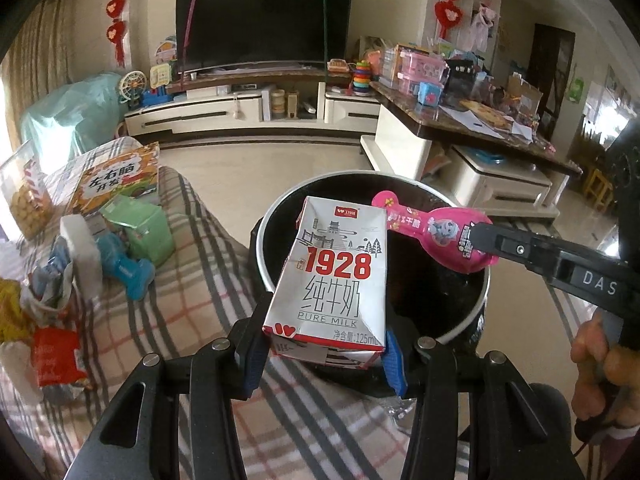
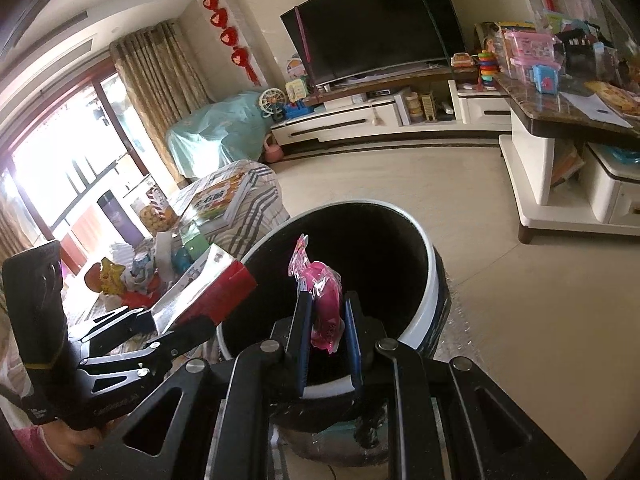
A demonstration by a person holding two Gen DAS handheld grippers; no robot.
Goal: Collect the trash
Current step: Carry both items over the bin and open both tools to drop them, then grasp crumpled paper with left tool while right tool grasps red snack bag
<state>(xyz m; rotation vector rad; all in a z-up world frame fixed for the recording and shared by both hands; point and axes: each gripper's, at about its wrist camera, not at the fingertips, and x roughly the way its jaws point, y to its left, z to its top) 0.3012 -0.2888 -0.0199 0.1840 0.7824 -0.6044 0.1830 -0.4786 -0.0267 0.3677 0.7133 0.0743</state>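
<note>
Presently the milk carton [image 1: 332, 276] sits clamped across its lower end between the blue pads of the left hand-held gripper [image 1: 324, 356], jaws part-way open to the carton's width. It hangs over the near rim of the bin [image 1: 476, 304], partly above the dark opening and partly above the plaid-covered sofa [image 1: 192, 280]. Its long axis runs away from the left hand-held gripper, the folded top end pointing forward and up toward the bin's middle, the printed face turned to the camera. The body is creased and dented.

The pink snack wrapper [image 2: 320, 304] is pinched between the nearly closed jaws of the right hand-held gripper [image 2: 328, 340]. It stands on edge over the bin's mouth, long axis running forward from the pads, narrow tab end farthest out; in the left wrist view that tab lies just beside the carton's upper corner.

Risks, as judged:
- Carton released at this position may strike the rim and tip back onto the sofa, since only its far part clears the opening.
- The dented carton may slip or twist in the pads.
- The two items are close; one may snag the other on release.
- The light wrapper may cling to a pad or drift outside the bin.

Other litter [image 1: 52, 320] lies on the sofa, uncollected.
</note>
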